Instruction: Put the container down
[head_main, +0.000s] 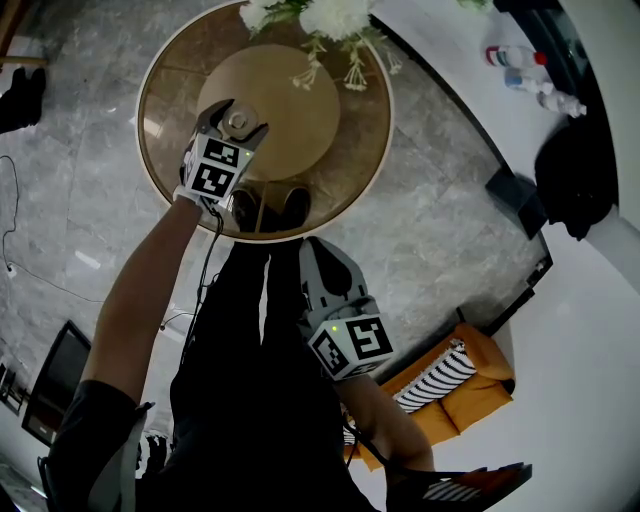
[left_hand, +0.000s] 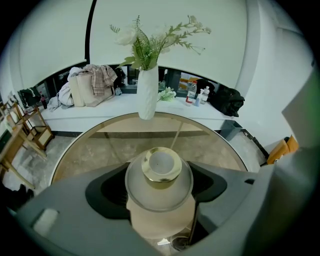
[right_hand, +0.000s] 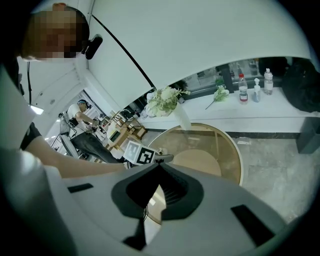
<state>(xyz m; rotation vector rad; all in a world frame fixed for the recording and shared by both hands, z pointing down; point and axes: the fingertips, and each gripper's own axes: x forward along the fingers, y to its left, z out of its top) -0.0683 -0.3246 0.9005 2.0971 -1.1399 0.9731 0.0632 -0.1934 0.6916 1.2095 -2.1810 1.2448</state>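
Note:
A frosted glass container with a gold cap sits between the jaws of my left gripper, which is shut on it. In the head view the left gripper holds the container over the left part of a round glass table. Whether the container's base touches the glass is hidden. My right gripper hangs off the table beside the person's leg. Its jaws meet at the tips with nothing between them.
A white vase of flowers stands at the table's far edge. Behind it runs a white counter with bottles, bags and a black bag. An orange sofa stands at the lower right.

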